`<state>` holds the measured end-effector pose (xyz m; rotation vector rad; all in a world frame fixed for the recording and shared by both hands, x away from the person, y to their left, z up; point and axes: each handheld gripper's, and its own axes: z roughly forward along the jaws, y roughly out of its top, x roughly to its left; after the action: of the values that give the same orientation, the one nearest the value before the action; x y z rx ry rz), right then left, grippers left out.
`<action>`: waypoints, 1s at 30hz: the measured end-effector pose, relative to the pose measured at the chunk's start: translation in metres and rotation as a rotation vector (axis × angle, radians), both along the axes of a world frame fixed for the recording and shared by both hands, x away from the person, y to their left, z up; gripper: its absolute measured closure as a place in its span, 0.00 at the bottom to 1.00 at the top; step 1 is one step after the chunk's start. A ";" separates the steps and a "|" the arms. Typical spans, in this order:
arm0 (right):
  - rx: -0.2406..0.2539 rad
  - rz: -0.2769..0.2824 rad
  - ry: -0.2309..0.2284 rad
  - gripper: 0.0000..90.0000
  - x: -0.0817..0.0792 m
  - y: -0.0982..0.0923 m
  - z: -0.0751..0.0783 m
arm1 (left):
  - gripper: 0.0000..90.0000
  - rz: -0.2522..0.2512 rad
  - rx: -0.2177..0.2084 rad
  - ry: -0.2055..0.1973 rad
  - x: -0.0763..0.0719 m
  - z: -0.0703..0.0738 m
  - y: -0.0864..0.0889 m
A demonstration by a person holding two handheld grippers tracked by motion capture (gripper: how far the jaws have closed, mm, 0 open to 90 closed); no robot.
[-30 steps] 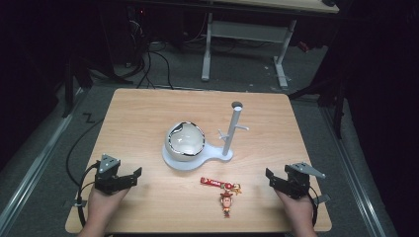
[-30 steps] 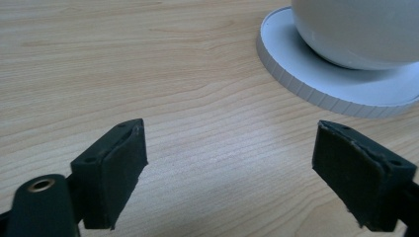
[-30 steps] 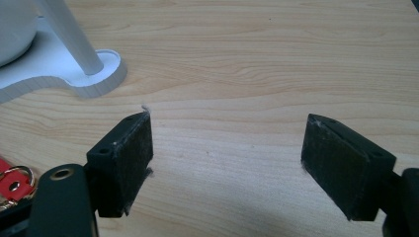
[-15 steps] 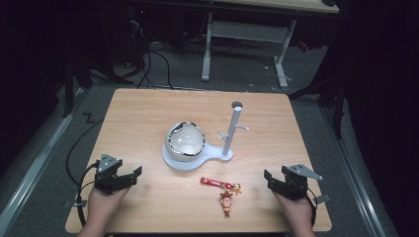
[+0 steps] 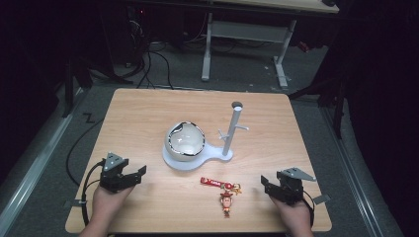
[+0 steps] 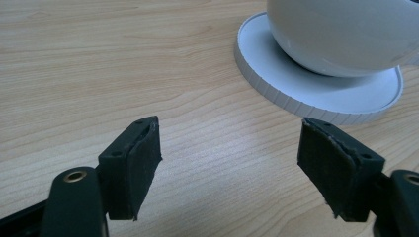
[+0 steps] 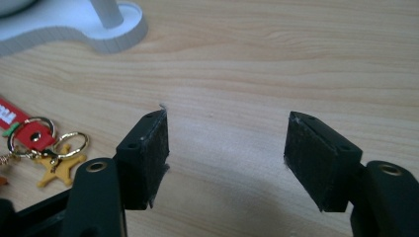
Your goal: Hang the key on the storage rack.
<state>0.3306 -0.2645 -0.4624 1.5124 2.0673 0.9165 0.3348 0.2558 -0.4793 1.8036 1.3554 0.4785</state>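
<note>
High view: keychain [image 5: 225, 192] lies near-centre on the worktop [image 5: 148, 113], long axis left-right, just left of your right gripper [image 5: 271, 187]. Left gripper [image 5: 132, 176] is well apart. Both sets of fingers wide, empty.

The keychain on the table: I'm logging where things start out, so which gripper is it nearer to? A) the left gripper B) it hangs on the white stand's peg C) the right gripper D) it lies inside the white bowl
C: the keychain lies flat on the table just inward of the right gripper, in front of the white stand, far from the left gripper.
</note>
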 end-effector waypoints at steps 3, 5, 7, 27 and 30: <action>-0.019 0.017 0.035 0.42 -0.001 0.007 -0.003 | 0.28 -0.008 0.011 -0.001 0.001 -0.001 0.000; -0.025 0.045 0.061 0.48 -0.003 0.013 -0.003 | 0.28 -0.011 0.016 -0.009 0.002 -0.001 -0.001; -0.021 0.082 0.076 0.50 -0.005 0.020 -0.003 | 0.28 -0.015 0.017 -0.017 0.002 0.000 0.000; -0.056 0.237 0.263 0.61 -0.010 0.084 0.011 | 0.31 0.006 -0.003 -0.020 -0.007 0.003 0.015; -0.104 0.206 0.366 0.60 -0.002 0.091 0.017 | 0.32 0.006 -0.008 -0.017 -0.007 0.003 0.015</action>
<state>0.3283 -0.1736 -0.4452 1.5225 2.5261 0.6227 0.3283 0.2703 -0.4768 1.7851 1.3501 0.4899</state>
